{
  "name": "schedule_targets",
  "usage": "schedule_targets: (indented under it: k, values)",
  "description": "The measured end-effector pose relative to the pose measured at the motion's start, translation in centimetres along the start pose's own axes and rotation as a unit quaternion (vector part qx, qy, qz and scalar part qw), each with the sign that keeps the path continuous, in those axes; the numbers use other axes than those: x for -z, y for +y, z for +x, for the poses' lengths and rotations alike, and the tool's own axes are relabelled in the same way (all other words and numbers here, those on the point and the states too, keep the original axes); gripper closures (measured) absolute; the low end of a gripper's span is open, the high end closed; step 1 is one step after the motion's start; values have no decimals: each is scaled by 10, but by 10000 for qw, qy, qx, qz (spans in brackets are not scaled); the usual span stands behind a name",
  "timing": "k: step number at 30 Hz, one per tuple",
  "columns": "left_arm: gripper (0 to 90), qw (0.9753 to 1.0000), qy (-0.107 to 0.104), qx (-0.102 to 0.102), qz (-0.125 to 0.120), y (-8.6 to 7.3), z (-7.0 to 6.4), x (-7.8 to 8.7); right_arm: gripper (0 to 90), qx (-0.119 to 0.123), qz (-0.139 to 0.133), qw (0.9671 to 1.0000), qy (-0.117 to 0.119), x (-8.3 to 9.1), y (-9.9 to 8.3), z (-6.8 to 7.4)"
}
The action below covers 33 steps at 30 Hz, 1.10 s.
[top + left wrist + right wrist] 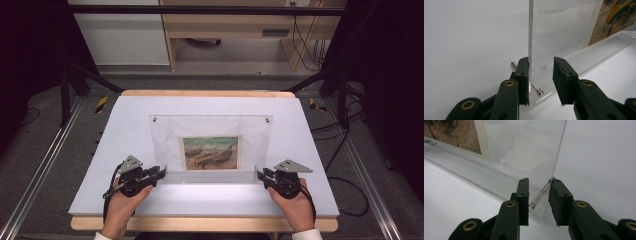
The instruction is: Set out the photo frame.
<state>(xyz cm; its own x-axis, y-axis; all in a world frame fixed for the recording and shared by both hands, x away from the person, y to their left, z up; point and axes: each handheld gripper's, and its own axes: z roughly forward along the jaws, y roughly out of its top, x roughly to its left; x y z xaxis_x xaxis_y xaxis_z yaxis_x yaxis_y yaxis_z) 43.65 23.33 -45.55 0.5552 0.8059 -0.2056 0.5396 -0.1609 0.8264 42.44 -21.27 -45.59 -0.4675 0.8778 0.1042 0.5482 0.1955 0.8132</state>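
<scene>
Clear acrylic frame (210,145): rigid, slippery, scratch-prone; best held at lower corners. Left gripper (161,172) and right gripper (259,174): jaws open, straddling edges.

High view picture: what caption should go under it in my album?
Two hand-held grippers, left and right, at the lower corners of a clear picture frame.

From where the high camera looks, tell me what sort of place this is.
Probably a lab or recording rig, not a home: a white table between metal rails, loose cables on grey carpet, and a clear acrylic picture frame with the left gripper and right gripper at its corners.
</scene>
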Motion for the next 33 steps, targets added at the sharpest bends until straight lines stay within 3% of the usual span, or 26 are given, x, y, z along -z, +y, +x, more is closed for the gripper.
schedule_targets:
  k: [28,31,33]
  values:
    - [619,9997,49,-218,76,0,-6,1,666,187,88,9998,-21,1,-4,4]
    - [550,9997,29,-156,-160,1,-6,5,596,221,63,9997,-8,1,-3,4]
    - [494,9994,104,-252,-232,2,-6,8,520,277,39,9996,-71,2,-3,5]
